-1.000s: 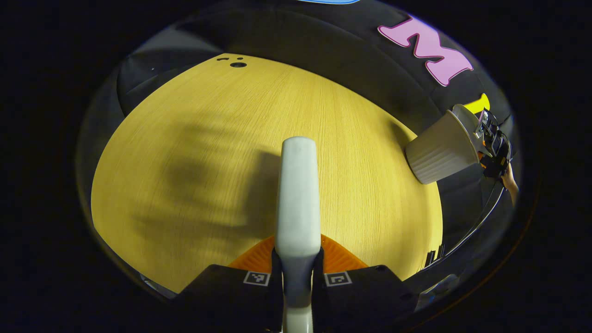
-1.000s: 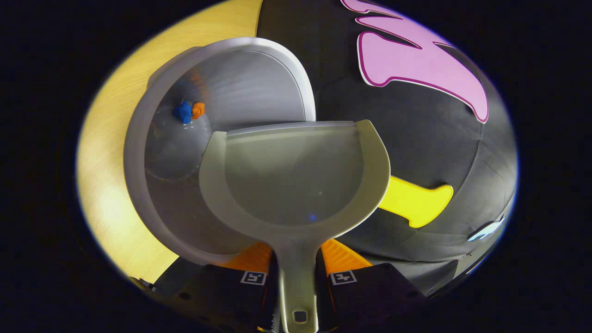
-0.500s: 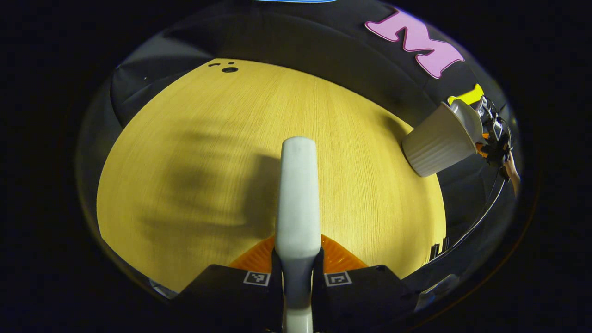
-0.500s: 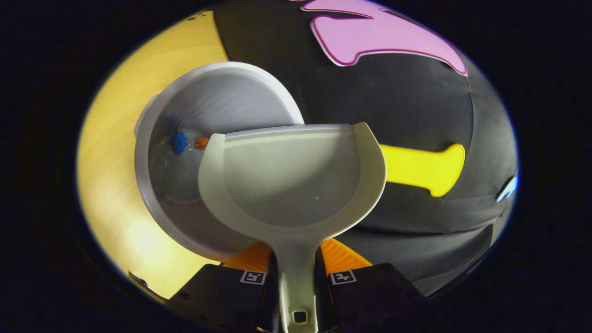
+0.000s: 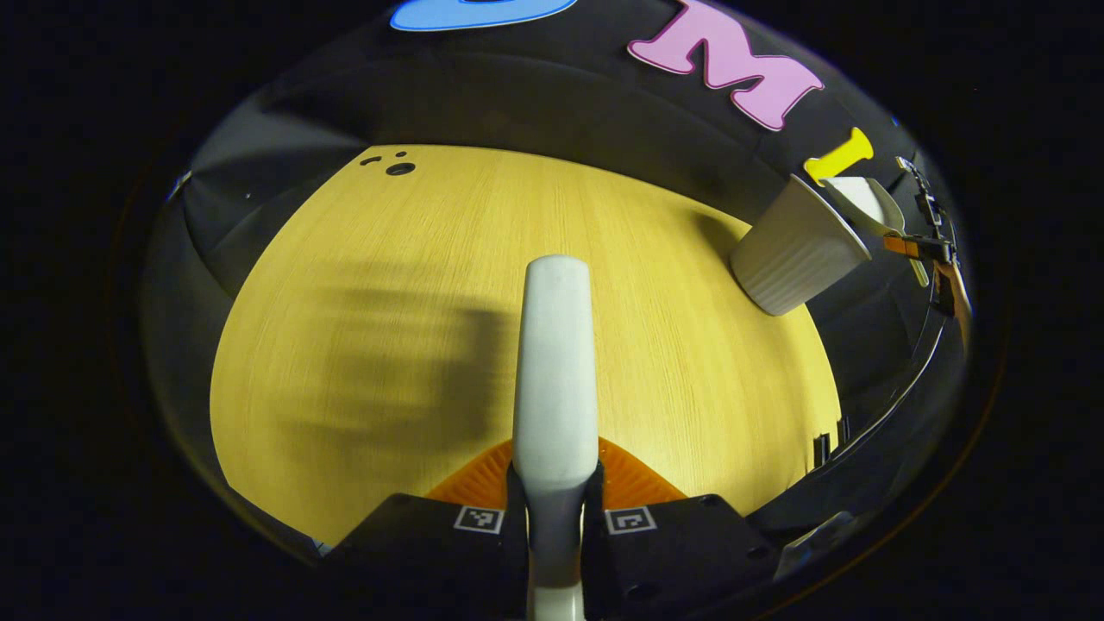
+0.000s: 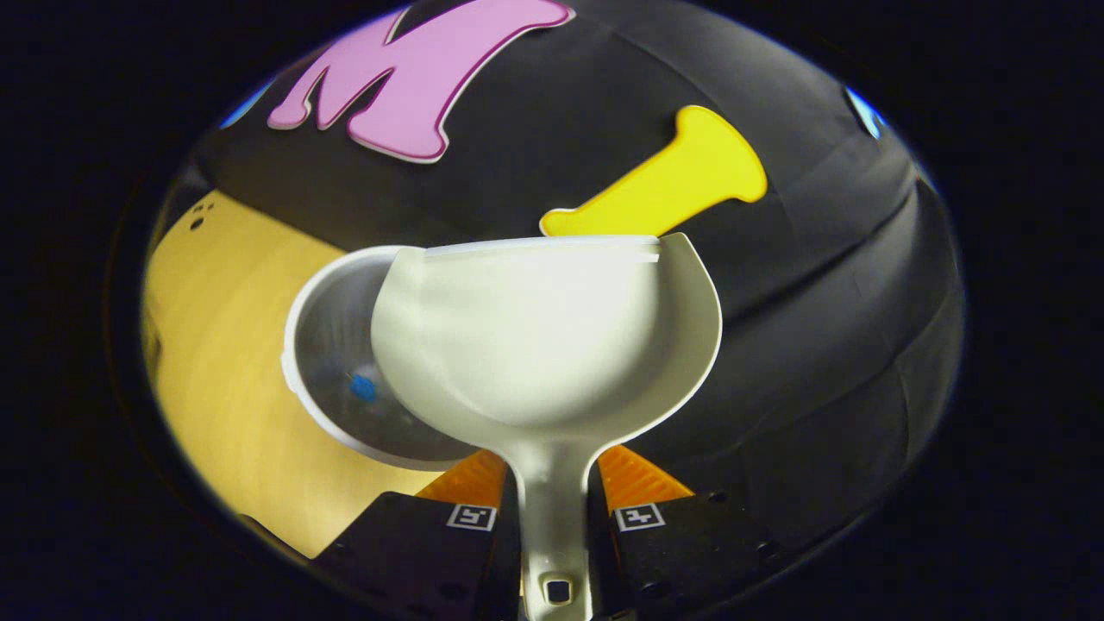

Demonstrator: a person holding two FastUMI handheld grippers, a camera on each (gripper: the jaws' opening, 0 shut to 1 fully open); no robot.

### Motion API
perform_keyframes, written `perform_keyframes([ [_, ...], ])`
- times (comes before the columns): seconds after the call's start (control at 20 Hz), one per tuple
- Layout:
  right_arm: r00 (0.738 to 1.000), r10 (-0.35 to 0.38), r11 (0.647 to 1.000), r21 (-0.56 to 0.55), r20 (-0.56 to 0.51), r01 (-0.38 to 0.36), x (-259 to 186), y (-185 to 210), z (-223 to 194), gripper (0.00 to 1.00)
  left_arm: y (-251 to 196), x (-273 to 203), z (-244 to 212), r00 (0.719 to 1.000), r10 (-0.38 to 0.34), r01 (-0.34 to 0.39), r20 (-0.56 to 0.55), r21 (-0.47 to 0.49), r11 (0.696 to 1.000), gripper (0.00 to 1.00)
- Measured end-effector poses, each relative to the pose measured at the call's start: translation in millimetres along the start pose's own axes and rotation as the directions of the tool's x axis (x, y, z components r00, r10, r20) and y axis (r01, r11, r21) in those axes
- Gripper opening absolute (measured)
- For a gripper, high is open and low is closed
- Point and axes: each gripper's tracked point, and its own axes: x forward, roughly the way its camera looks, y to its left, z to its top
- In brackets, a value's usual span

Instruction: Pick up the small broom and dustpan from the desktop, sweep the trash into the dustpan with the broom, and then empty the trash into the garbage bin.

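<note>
My left gripper (image 5: 555,492) is shut on the pale handle of the small broom (image 5: 555,362), which points forward over the yellow wooden desktop (image 5: 388,285). My right gripper (image 6: 552,496) is shut on the handle of the white dustpan (image 6: 543,336), whose scoop looks bare and is held above the white ribbed garbage bin (image 6: 328,362). A blue scrap of trash (image 6: 363,388) lies in the bin's bottom. In the left gripper view the bin (image 5: 793,250) stands at the desk's far right edge, with the dustpan (image 5: 862,203) and the right gripper (image 5: 927,246) just beyond it.
Small dark holes (image 5: 398,167) mark the desktop's far left corner. The black cloth wall rises behind the desk and the bin. A hand (image 5: 953,289) holds the far gripper at the right rim of the left gripper view.
The dustpan has lifted and levelled away from the bin's mouth, so the bin looks smaller and lower. The orange scrap is out of sight. The broom has pulled back slightly from the desk.
</note>
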Motion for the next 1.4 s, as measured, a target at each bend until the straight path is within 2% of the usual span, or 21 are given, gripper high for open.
perform_keyframes([
  [0.1,0.999,0.028,0.995,0.100,0.027,-0.031,-0.2,4.2,1.8,0.32,-7.9,-3.8,-0.8,1.000,-0.017,0.017,0.000,0.011,1.000,0.28],
  [0.25,0.992,0.103,0.964,0.241,0.069,-0.116,2.1,13.2,6.6,0.35,-17.2,-11.4,-1.8,1.000,-0.009,0.007,0.025,0.054,0.998,0.29],
  [0.4,0.985,0.138,0.949,0.273,0.102,-0.161,0.8,14.7,8.3,0.35,-23.5,-17.4,-1.8,0.998,0.004,-0.010,0.061,0.093,0.996,0.28],
  [0.5,0.972,0.189,0.938,0.268,0.137,-0.220,1.4,18.5,13.5,0.35,-30.0,-18.4,-6.0,0.998,0.001,-0.008,0.067,0.113,0.994,0.29],
  [0.65,0.936,0.301,0.895,0.285,0.184,-0.344,3.7,33.5,30.1,0.38,-44.9,-14.2,-13.8,0.999,-0.020,0.013,0.048,0.130,0.991,0.31],
  [0.75,0.903,0.379,0.856,0.296,0.201,-0.425,1.9,41.0,29.9,0.35,-49.2,-10.4,-17.4,0.999,-0.010,0.003,0.045,0.153,0.988,0.31],
  [0.8,0.888,0.411,0.840,0.292,0.208,-0.457,3.8,42.6,29.4,0.35,-50.9,-10.0,-17.3,0.999,-0.005,-0.003,0.045,0.165,0.986,0.28],
  [1.0,0.825,0.532,0.787,0.249,0.191,-0.565,-3.1,51.9,20.8,0.31,-57.1,-6.3,-18.5,0.999,-0.001,-0.007,0.045,0.186,0.983,0.29],
  [1.1,0.801,0.578,0.764,0.243,0.157,-0.598,-1.1,52.8,12.4,0.35,-54.9,-2.7,-20.3,0.999,0.012,-0.019,0.039,0.188,0.982,0.31],
  [1.2,0.790,0.603,0.752,0.252,0.111,-0.609,4.3,56.4,-2.0,0.35,-50.5,0.8,-21.4,0.998,0.034,-0.042,0.044,0.193,0.980,0.31],
  [1.4,0.757,0.653,0.716,0.318,0.007,-0.621,11.1,67.1,-40.1,0.35,-34.2,15.6,-26.3,0.996,0.075,-0.080,0.039,0.166,0.983,0.28],
])
